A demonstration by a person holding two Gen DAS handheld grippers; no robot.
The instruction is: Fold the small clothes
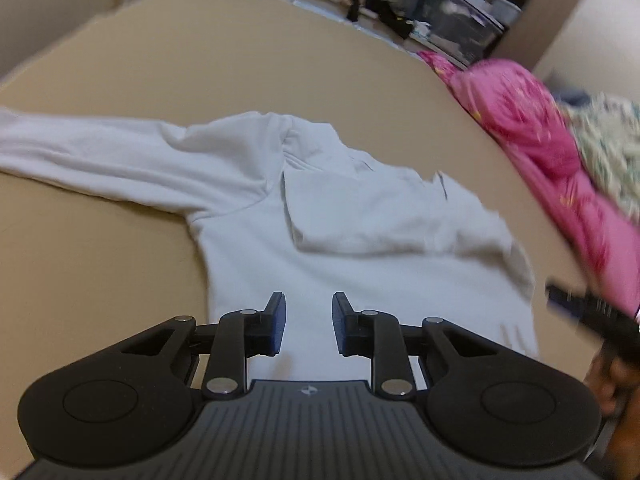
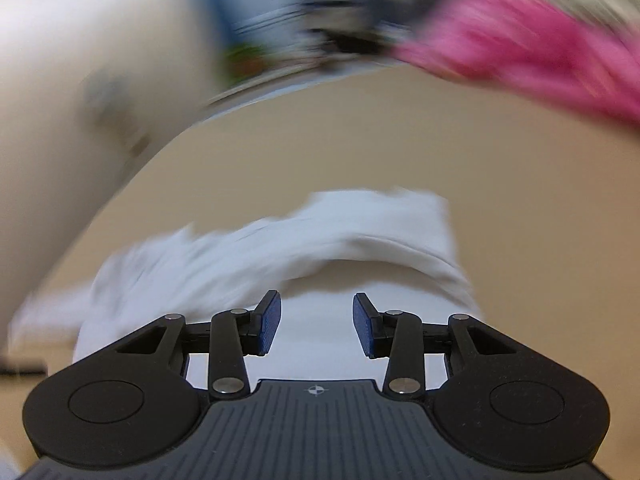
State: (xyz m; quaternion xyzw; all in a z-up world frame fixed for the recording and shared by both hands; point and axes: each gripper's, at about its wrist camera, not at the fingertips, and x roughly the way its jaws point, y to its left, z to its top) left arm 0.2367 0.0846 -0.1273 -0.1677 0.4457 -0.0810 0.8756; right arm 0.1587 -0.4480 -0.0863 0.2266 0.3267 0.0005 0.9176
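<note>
A white long-sleeved top point(image 1: 320, 276) lies flat on the beige table point(image 1: 200, 60). One sleeve point(image 1: 100, 160) stretches out to the left. The other sleeve point(image 1: 384, 216) is folded across the chest. My left gripper point(image 1: 309, 322) hovers over the lower body of the top, jaws apart with only cloth showing below the gap. In the blurred right wrist view, my right gripper point(image 2: 316, 324) stands open above the same white top point(image 2: 320, 240), with nothing between its blue pads point(image 2: 269, 320).
A pink garment point(image 1: 520, 120) and a pale patterned cloth point(image 1: 608, 148) are heaped at the table's right edge. A person's hand point(image 1: 612, 380) shows at the right border. Storage bins and clutter point(image 1: 460, 20) stand behind the table. The pink garment point(image 2: 520, 40) also shows top right.
</note>
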